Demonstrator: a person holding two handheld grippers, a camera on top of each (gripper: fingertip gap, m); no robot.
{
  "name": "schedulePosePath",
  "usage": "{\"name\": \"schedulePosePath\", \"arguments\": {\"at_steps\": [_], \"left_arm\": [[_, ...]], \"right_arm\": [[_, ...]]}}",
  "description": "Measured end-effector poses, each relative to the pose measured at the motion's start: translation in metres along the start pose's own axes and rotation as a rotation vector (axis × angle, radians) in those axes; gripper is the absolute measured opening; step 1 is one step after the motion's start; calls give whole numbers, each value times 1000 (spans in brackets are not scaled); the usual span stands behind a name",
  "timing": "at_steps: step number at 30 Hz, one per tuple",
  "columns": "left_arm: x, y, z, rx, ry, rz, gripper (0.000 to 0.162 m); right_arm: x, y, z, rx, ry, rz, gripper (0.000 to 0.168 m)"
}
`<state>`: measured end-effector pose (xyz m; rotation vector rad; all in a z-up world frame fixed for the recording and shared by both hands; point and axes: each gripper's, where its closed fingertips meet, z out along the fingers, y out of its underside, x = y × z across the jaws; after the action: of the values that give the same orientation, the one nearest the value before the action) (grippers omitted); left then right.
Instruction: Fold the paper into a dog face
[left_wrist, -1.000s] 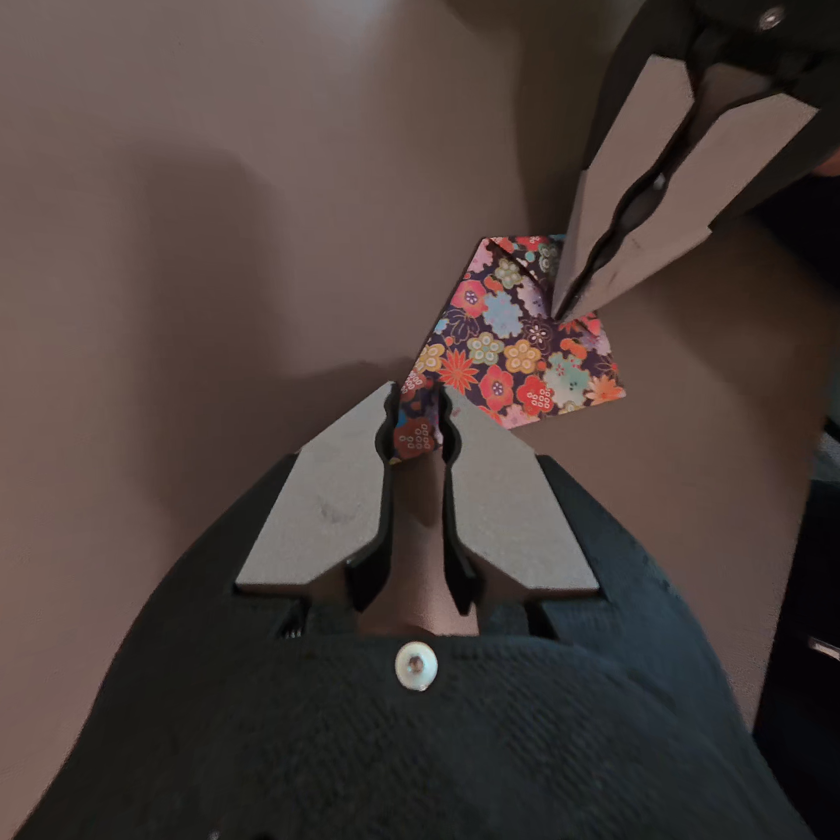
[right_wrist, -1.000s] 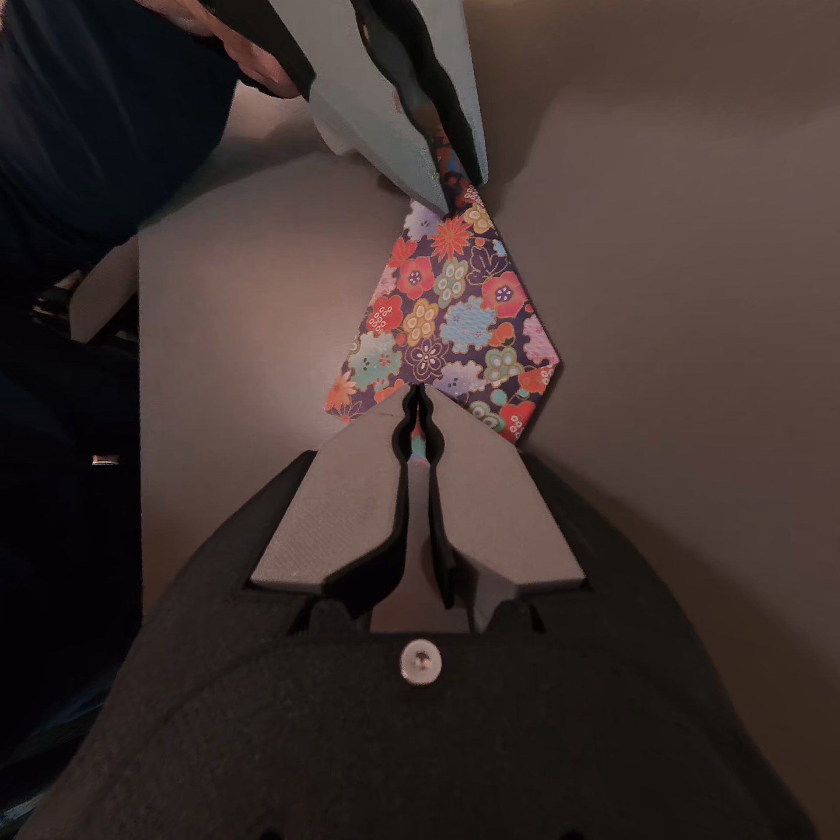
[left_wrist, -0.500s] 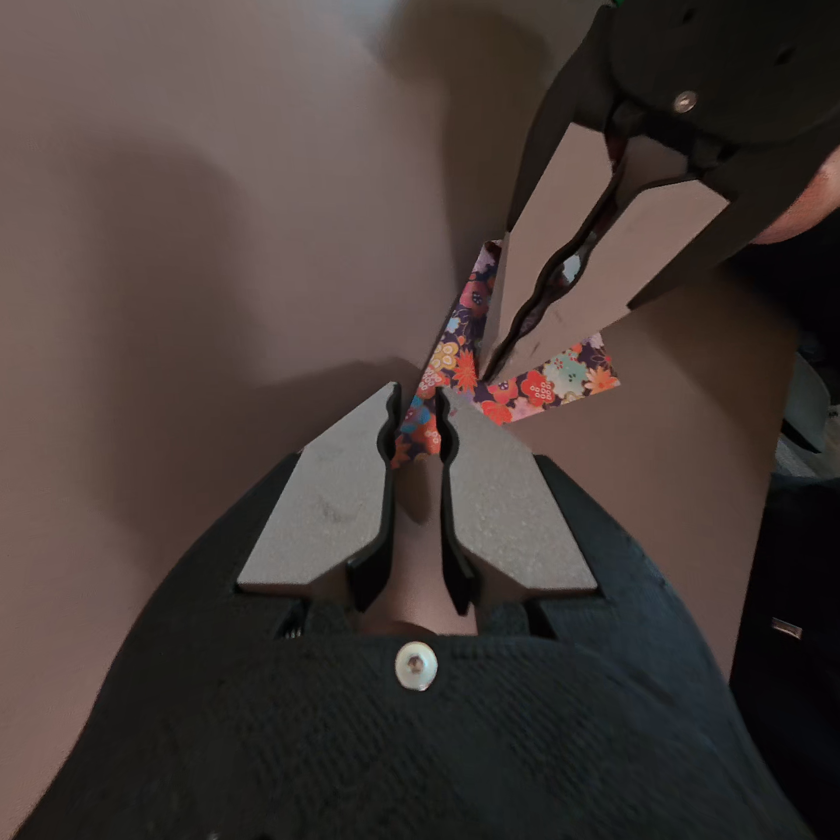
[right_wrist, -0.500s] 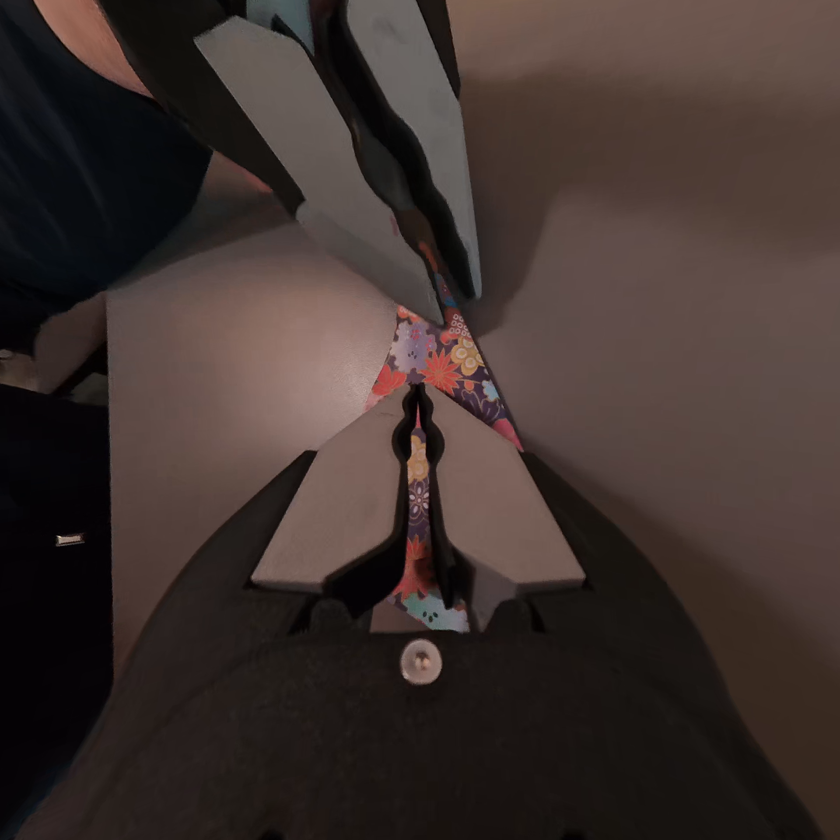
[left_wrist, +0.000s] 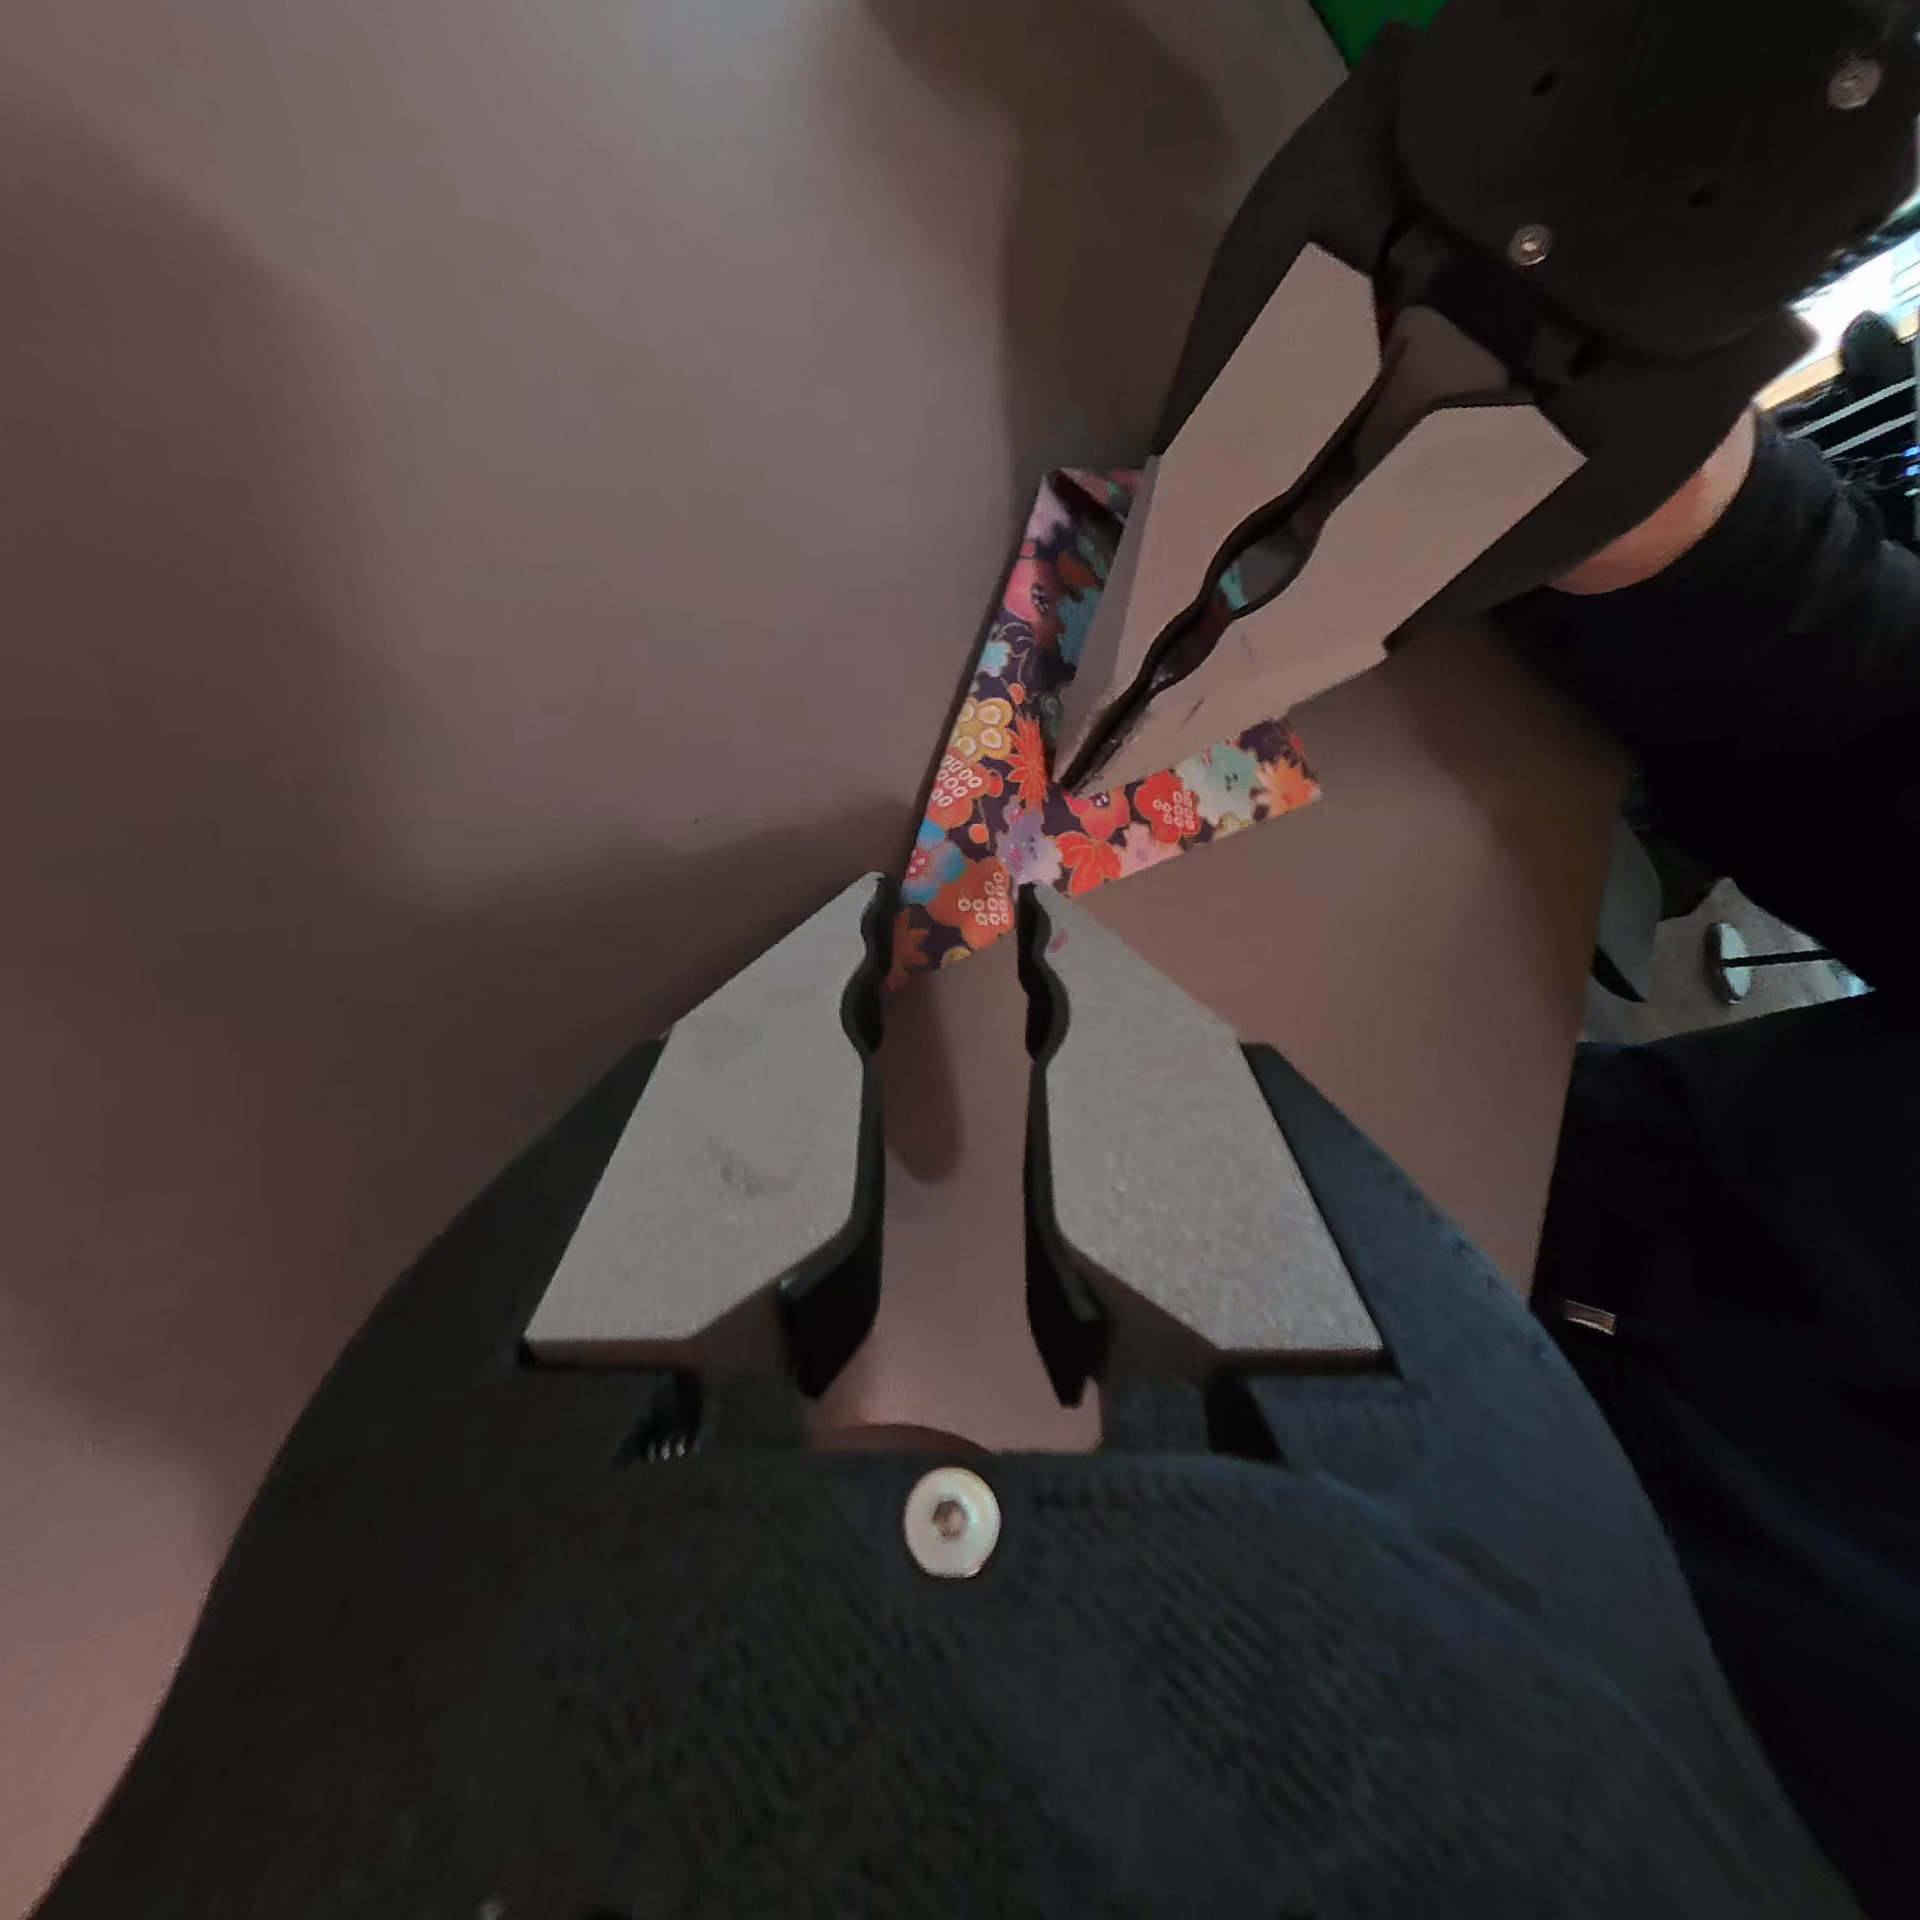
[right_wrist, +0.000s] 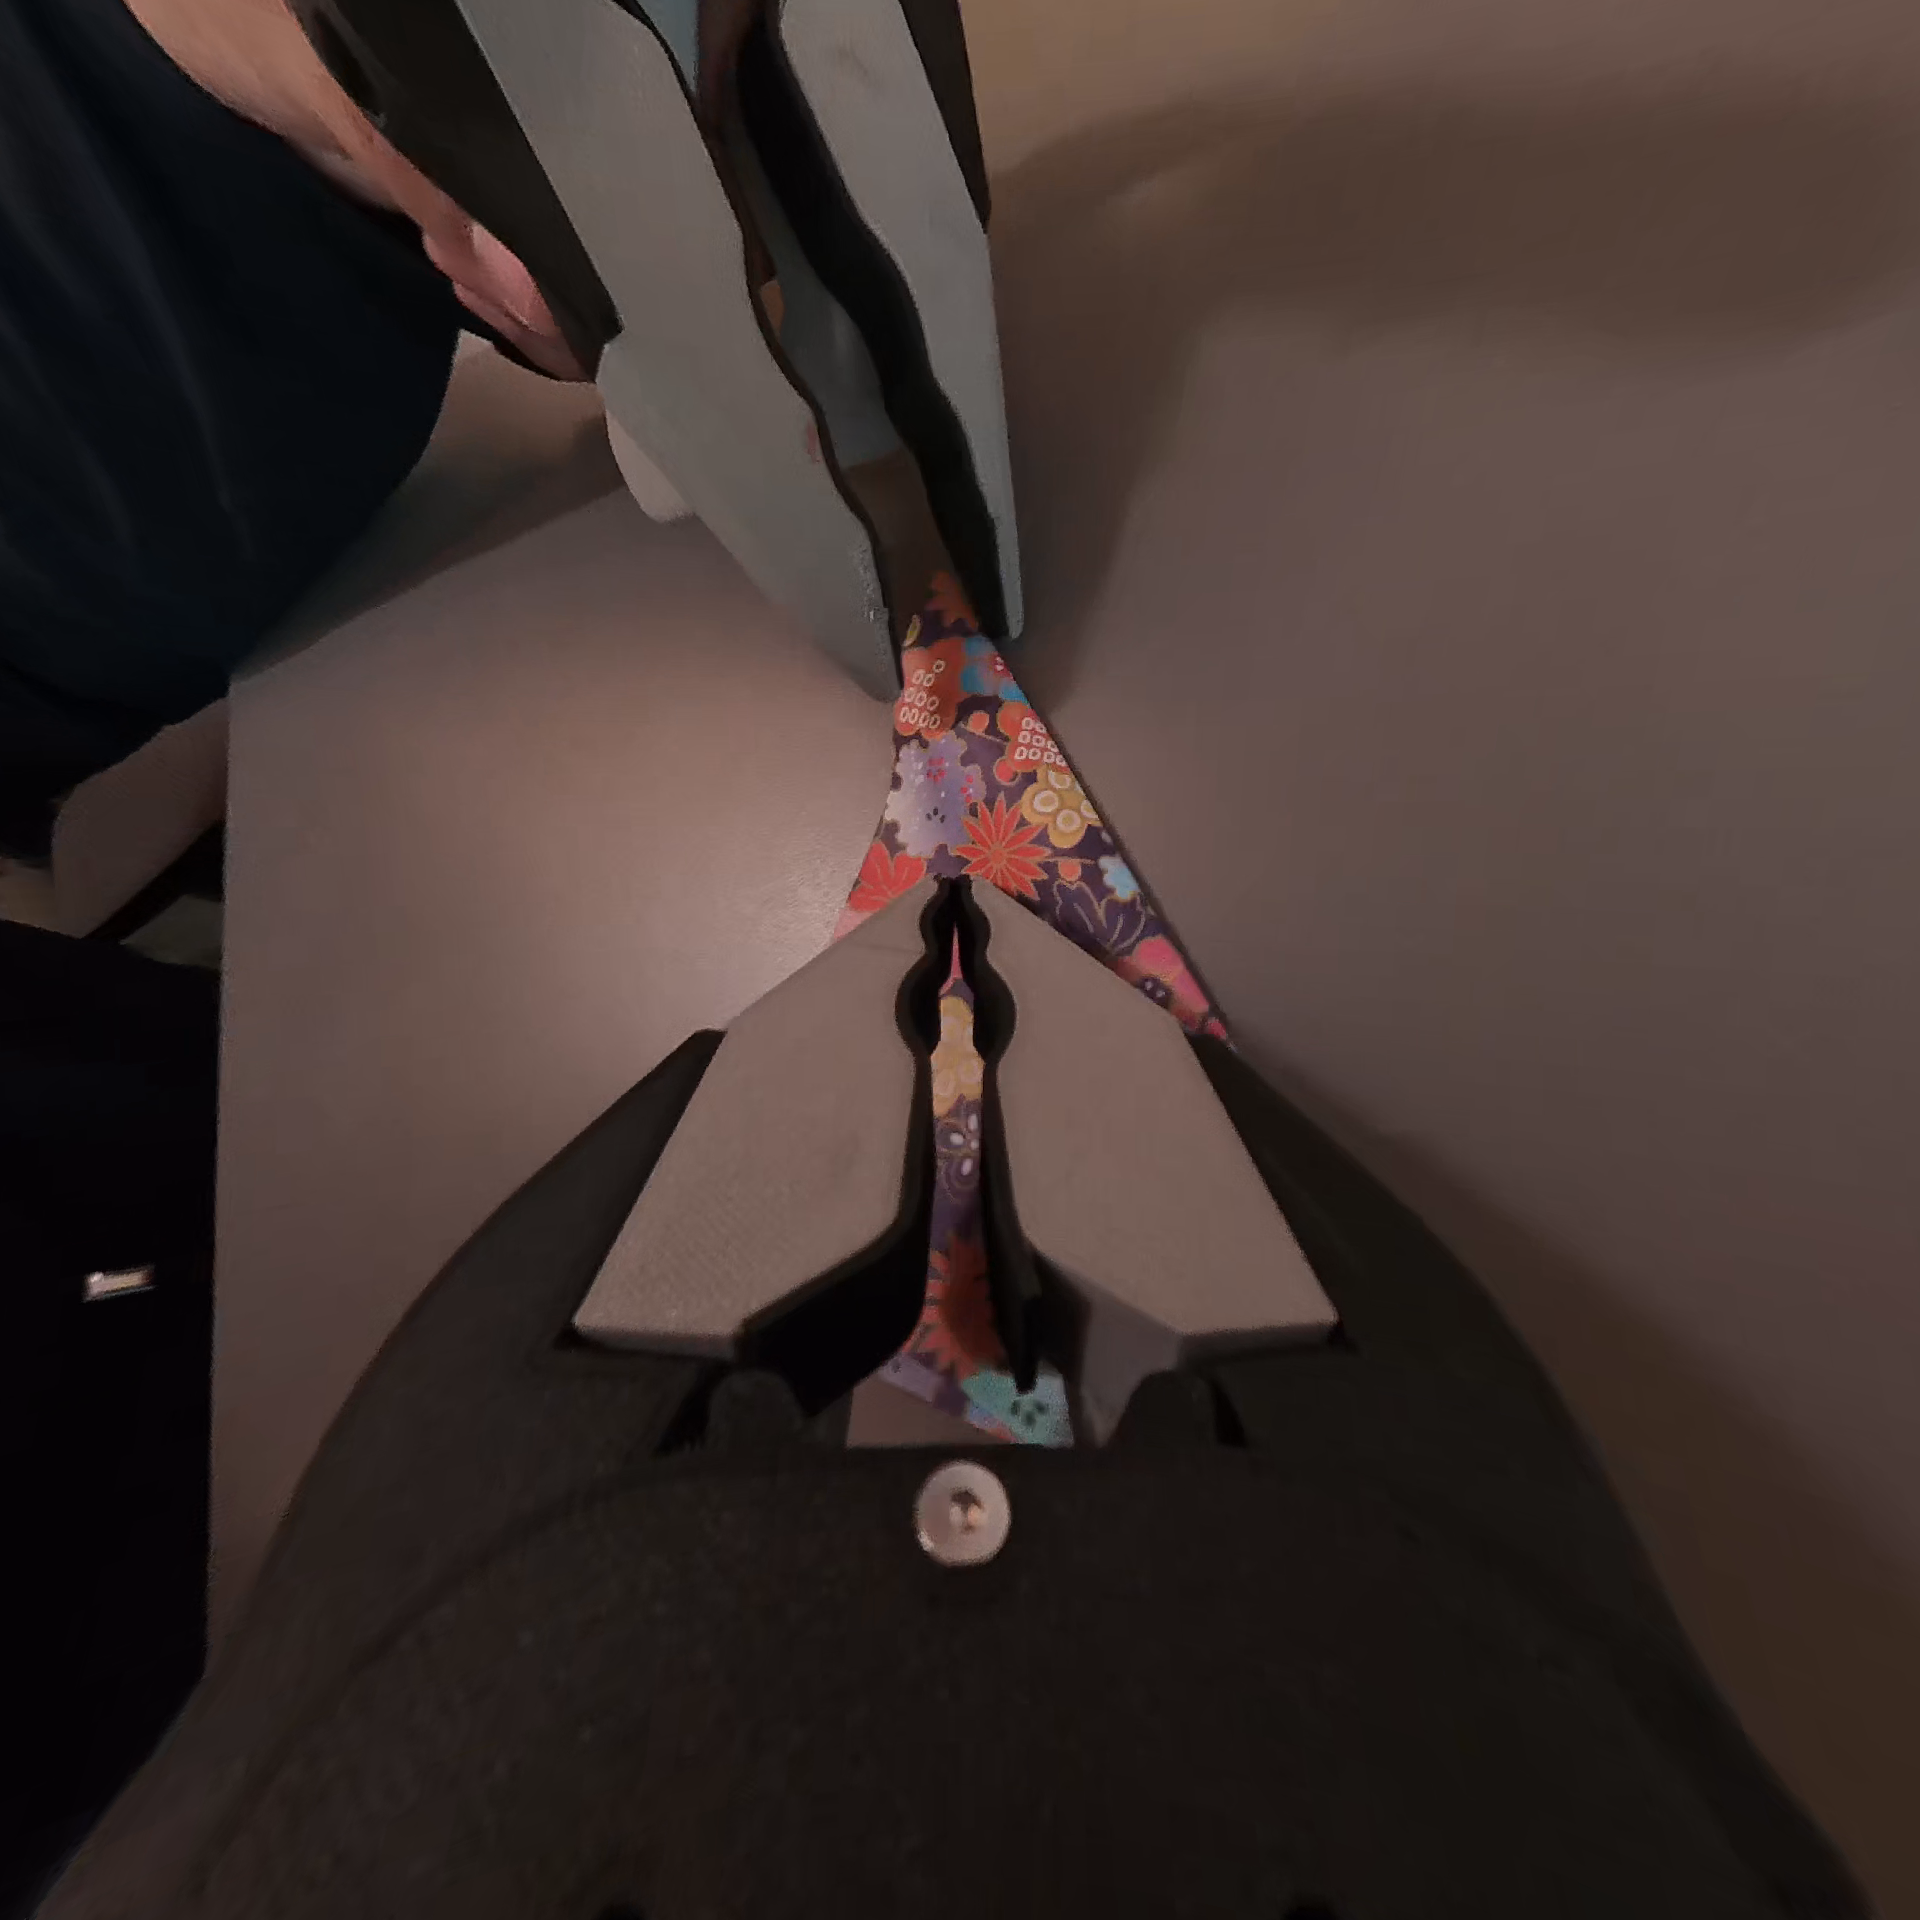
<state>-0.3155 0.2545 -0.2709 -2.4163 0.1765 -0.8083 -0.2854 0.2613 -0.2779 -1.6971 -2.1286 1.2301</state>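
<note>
The floral origami paper lies partly folded on the brown table. My left gripper stands with a narrow gap between its jaws, and the paper's near corner lies between its fingertips. My right gripper comes in from the upper right, shut, with its tips down on the paper close to my left tips. In the right wrist view the paper runs under and between my right gripper's shut jaws. My left gripper stands at the paper's far corner. Much of the paper is hidden by the right fingers.
The table's edge runs down the left in the right wrist view and down the right in the left wrist view. A person's dark sleeve and dark clothing lie past those edges. The tips of one gripper are about 4 cm away from the tips of the other.
My right gripper has moved across the paper toward my left gripper, taking a flap with it, so less of the paper shows. My left gripper has stayed at the corner.
</note>
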Motion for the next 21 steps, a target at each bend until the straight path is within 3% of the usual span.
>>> {"name": "schedulePosePath", "arguments": {"at_steps": [10,21], "left_arm": [[-3,3,2,-19,-38,49,5],[-10,-3,1,-4,-95,94,3]], "right_arm": [[3,-4,3,47,265,-33,0],[-3,-5,8,35,348,-93,0]]}}
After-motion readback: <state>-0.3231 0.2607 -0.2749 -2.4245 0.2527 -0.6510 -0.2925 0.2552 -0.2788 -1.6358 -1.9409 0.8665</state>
